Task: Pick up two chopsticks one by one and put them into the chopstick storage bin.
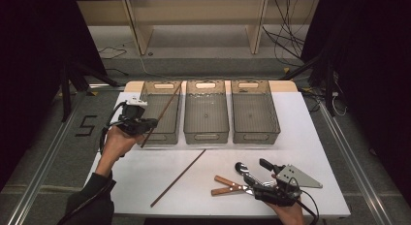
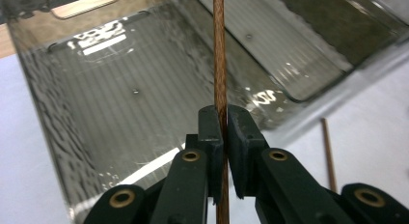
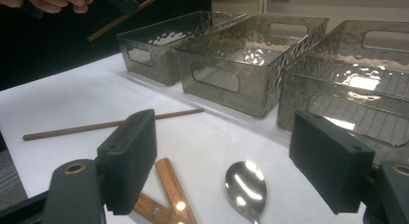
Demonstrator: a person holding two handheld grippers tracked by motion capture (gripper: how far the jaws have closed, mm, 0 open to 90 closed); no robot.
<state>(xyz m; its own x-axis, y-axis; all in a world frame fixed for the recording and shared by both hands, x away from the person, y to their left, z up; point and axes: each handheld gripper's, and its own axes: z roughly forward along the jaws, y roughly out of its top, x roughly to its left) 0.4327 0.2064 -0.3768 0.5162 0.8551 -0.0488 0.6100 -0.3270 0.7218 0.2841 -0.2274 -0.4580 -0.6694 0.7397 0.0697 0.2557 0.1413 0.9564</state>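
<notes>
Chopstick (image 2: 220, 64) clamped in left gripper (image 2: 224, 120), apparently over left bin (image 2: 58, 103).

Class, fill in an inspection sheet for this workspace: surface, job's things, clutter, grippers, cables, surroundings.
Surface: white table, lit.
Job's things: held chopstick over the left bin; second chopstick lies on the table; middle bin and right bin look empty.
Clutter: spoon and two wooden handles near the right gripper.
Grippers: left gripper shut on the chopstick; right gripper open, holding nothing.
Cables: loose cables on the floor behind.
Surroundings: shelf unit behind, dark sides.
</notes>
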